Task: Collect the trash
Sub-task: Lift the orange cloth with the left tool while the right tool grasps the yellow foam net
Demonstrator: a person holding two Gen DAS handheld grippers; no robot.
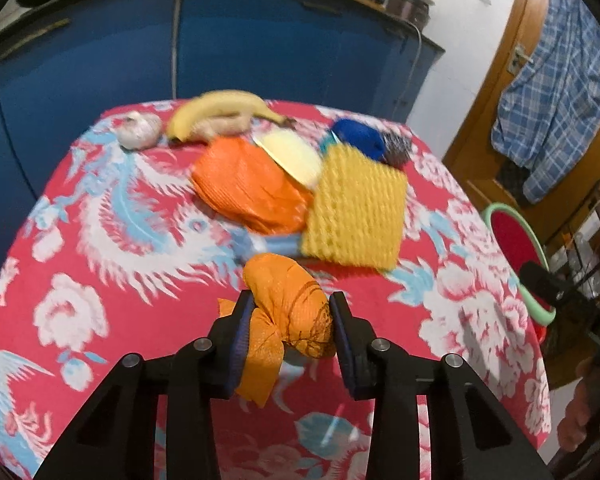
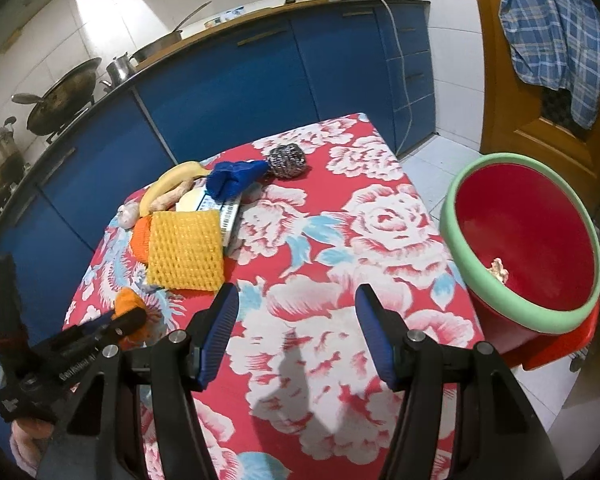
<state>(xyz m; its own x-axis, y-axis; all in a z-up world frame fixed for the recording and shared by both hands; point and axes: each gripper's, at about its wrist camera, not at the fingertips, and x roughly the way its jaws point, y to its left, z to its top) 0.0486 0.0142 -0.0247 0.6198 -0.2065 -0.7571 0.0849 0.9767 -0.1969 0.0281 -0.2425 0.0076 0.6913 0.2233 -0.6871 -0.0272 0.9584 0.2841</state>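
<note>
Left claw (image 1: 290, 330) clamped on one orange wad (image 1: 290, 308), right claw (image 2: 298, 330) apart and empty, one banana (image 1: 220, 110), one red bucket (image 2: 524, 240)

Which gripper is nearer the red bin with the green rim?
Right. The right gripper hangs open over the table's edge just beside the bin; the left gripper, clamping an orange wad, sits farther across the table.

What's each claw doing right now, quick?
Left claw: closed on the crumpled orange plastic wrapper.
Right claw: open, nothing between its blue pads.
</note>
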